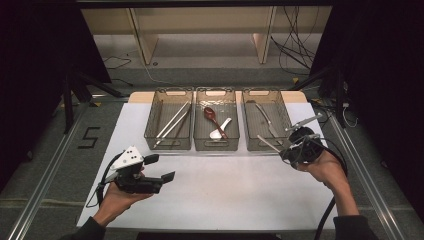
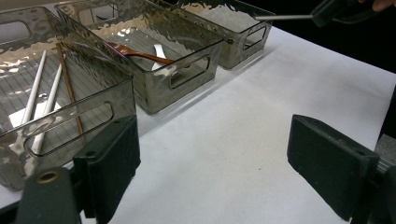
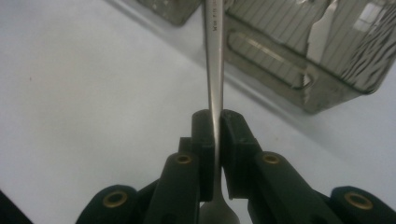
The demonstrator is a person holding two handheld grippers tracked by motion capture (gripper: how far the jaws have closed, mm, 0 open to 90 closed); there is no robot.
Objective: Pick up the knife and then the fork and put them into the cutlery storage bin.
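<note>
utensil [image 3: 214, 60]: polished metal, smooth, shiny, faint stamped lettering on the handle
right gripper [image 3: 216, 122]: matt black plastic jaws, brass-coloured rivets
left gripper [image 2: 212, 161]: matt black plastic pads, slightly grainy; a brass-coloured rivet; pale grey matt plate on top in the high view
bins [image 2: 154, 95]: smoky clear plastic, glossy, rippled walls, ribbed floor
table [image 1: 235, 190]: white matt sheet, smooth, paper-like; bare wood at the far edge
red spoon [image 2: 140, 54]: glossy, brown-red, lacquer look
white spoon [image 1: 220, 130]: smooth, glossy, ceramic or plastic, cannot tell
chopsticks [image 2: 41, 100]: white pair smooth and matt; brown one wood-like
</note>
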